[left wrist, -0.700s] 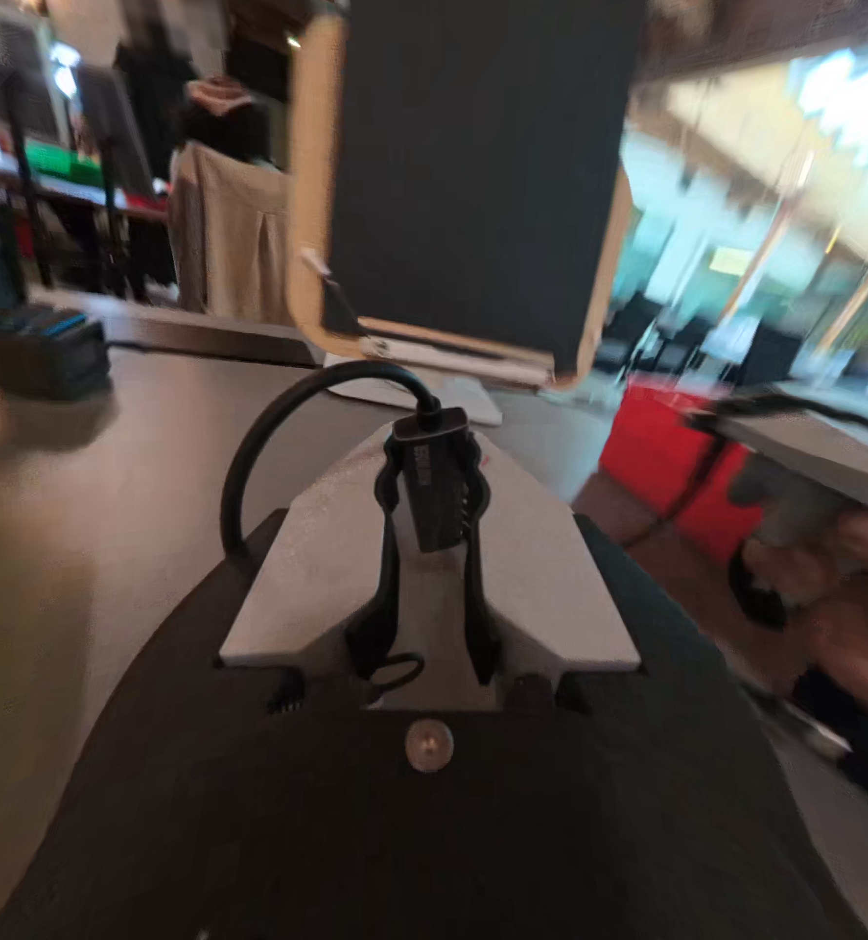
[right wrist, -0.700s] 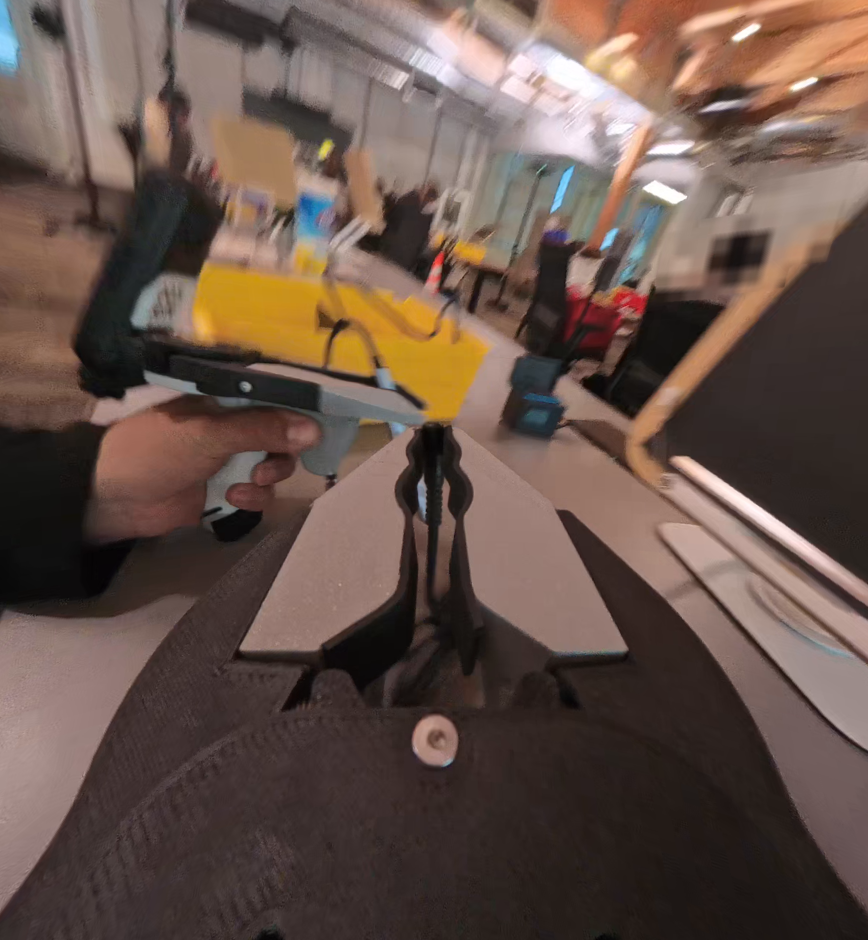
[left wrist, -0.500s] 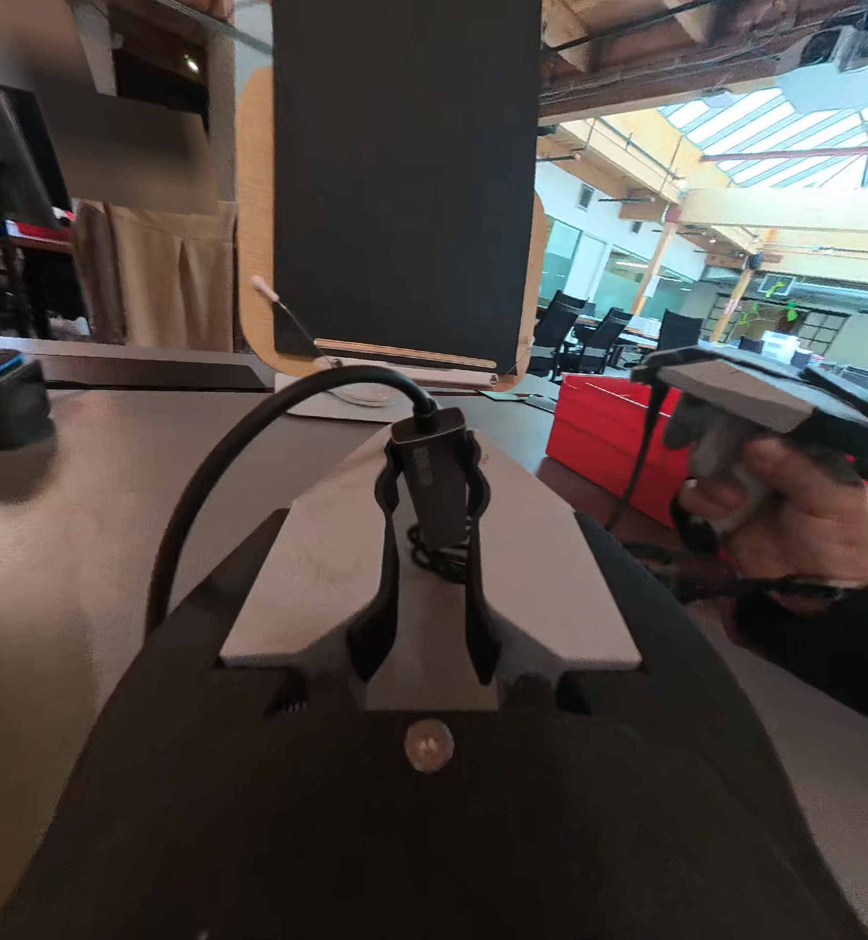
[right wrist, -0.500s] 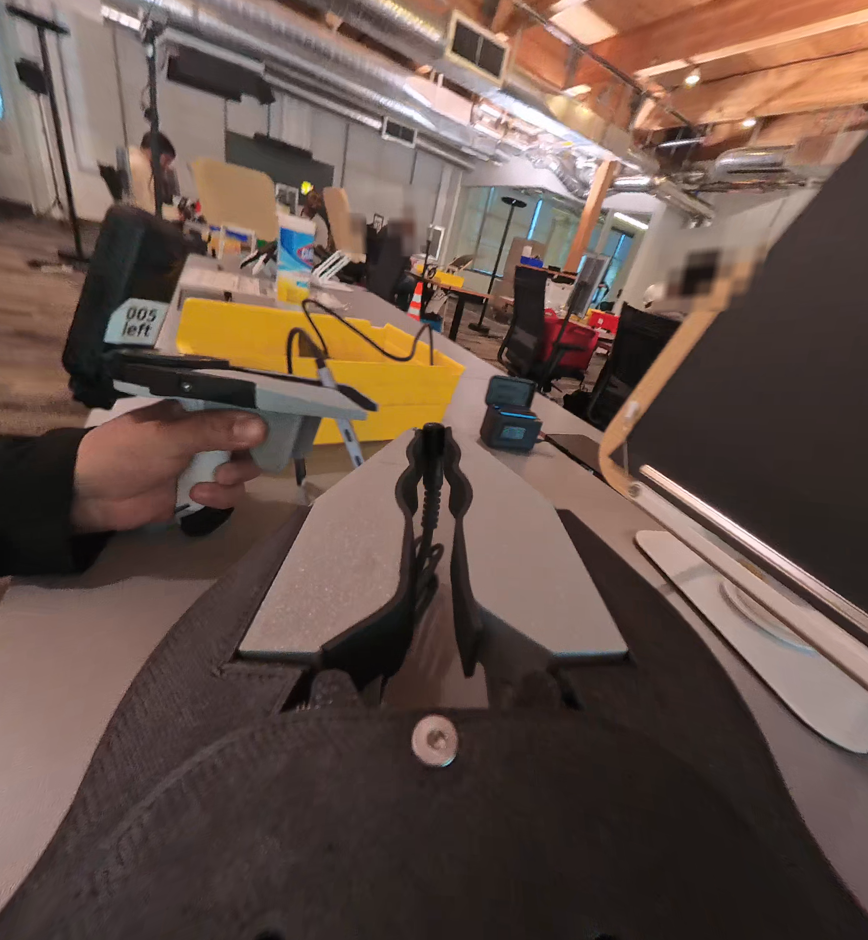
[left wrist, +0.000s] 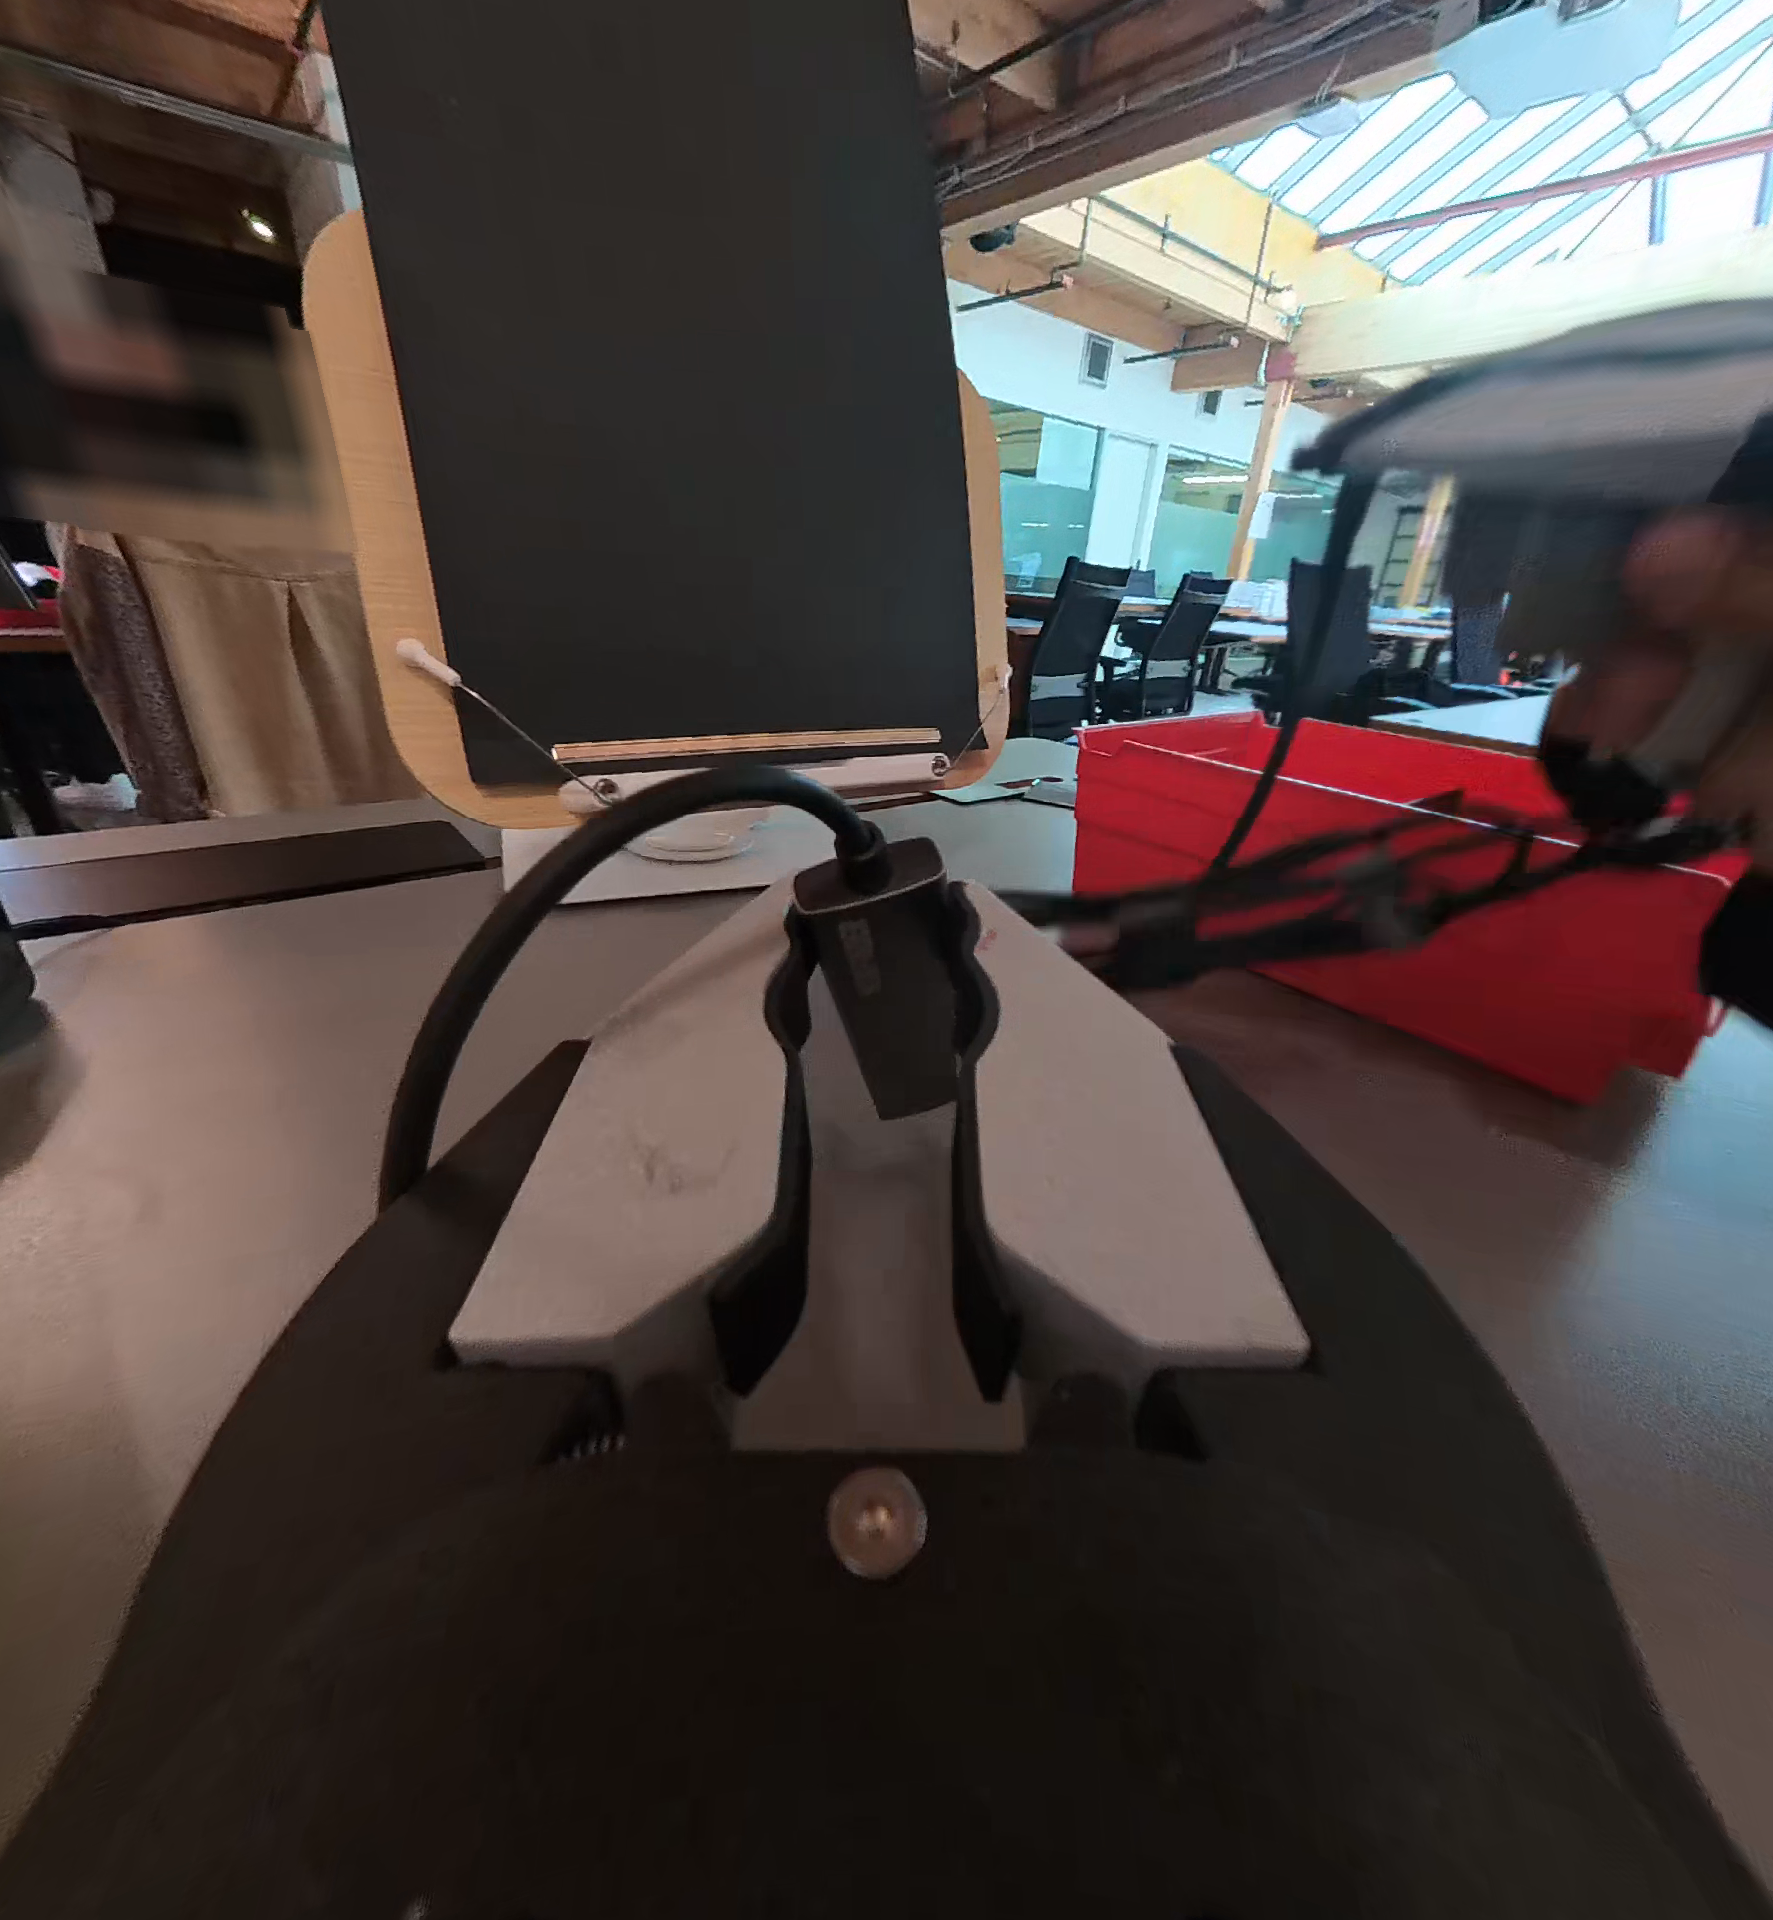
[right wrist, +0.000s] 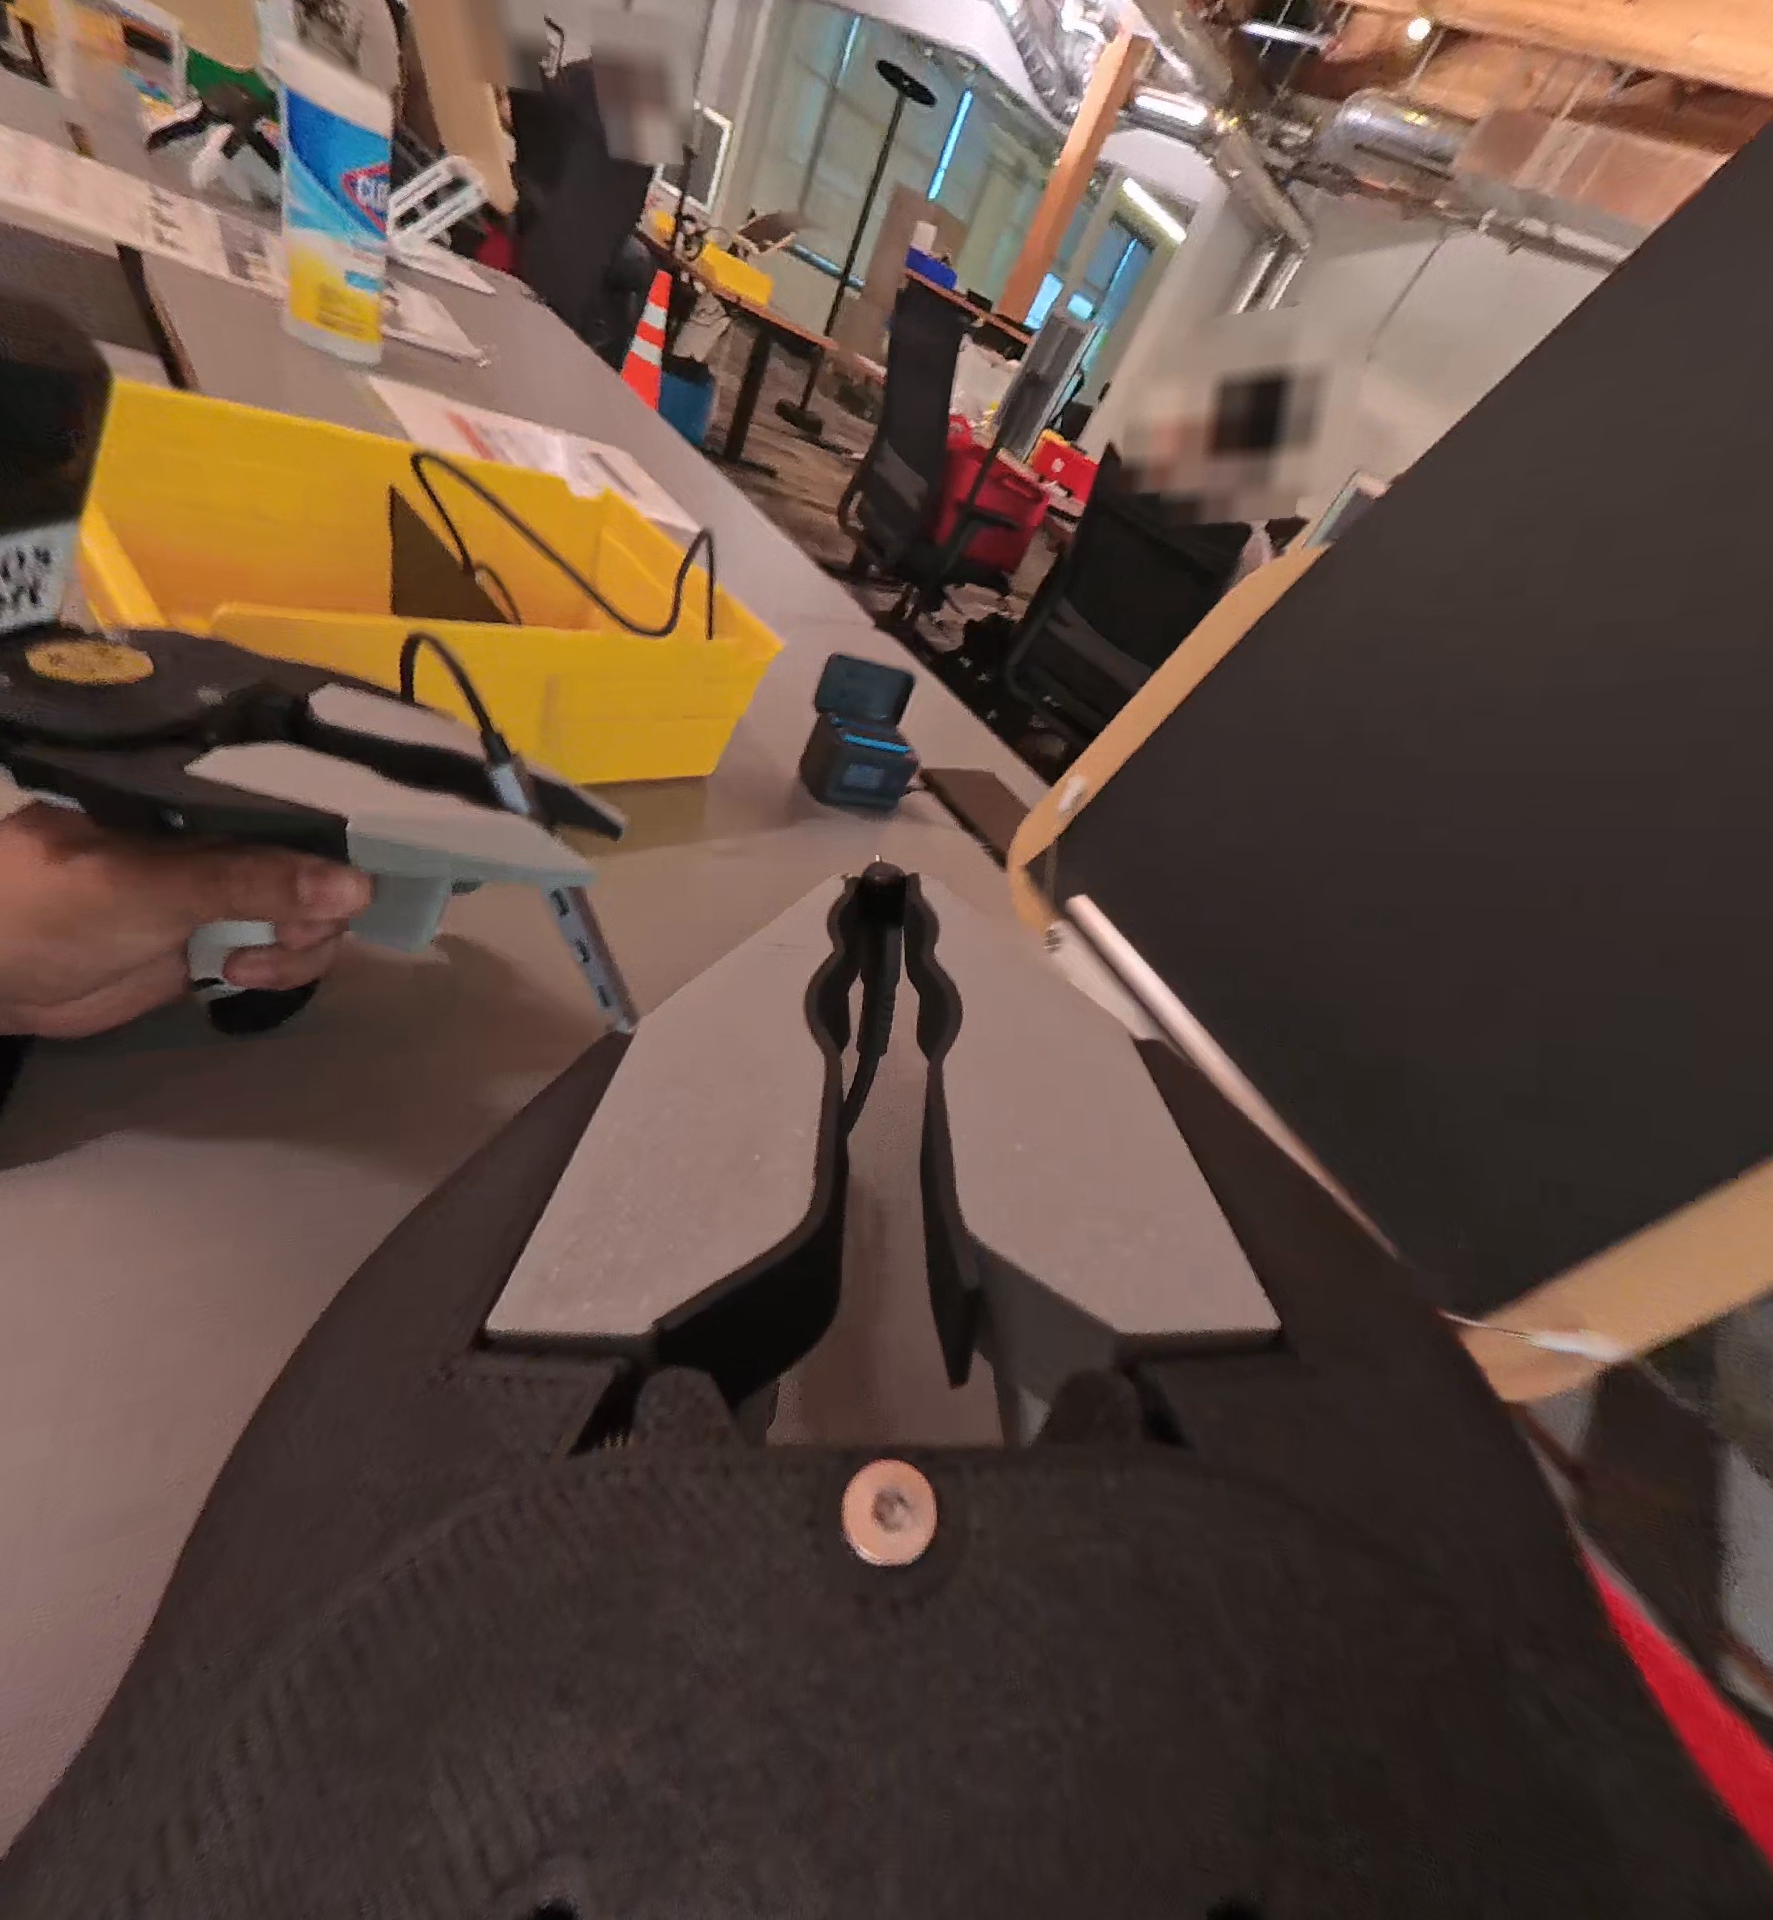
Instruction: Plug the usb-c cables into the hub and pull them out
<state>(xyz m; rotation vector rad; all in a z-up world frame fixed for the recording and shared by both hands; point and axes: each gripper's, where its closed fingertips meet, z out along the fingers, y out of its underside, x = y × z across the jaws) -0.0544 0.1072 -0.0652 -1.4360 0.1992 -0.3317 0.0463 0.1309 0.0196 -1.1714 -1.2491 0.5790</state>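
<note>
My left gripper [left wrist: 877,935] is shut on a dark grey hub [left wrist: 887,997], held above the grey table; the hub's thick black cable [left wrist: 508,935] arcs back to the left. In the right wrist view the left gripper [right wrist: 570,831] shows at the left in a hand, with the hub [right wrist: 591,961] hanging below its fingers. My right gripper [right wrist: 877,904] is shut on the plug of a thin black usb-c cable [right wrist: 877,977], pointing past the hub. In the left wrist view it is a blur at the upper right [left wrist: 1588,416], trailing black cables [left wrist: 1277,914].
A black board on a wooden stand [left wrist: 653,364] rises at the table's back and fills the right of the right wrist view [right wrist: 1484,727]. A red bin [left wrist: 1433,935] sits to the right, a yellow bin [right wrist: 394,582] with a cable to the left, and a small dark box [right wrist: 856,732] beside it. The tips of one gripper are about 15 centimeters away from the tips of the other.
The right gripper has come nearer and higher beside the left one, its cables now trailing across the red bin. The left gripper still holds the hub, which now shows hanging below its fingers.
</note>
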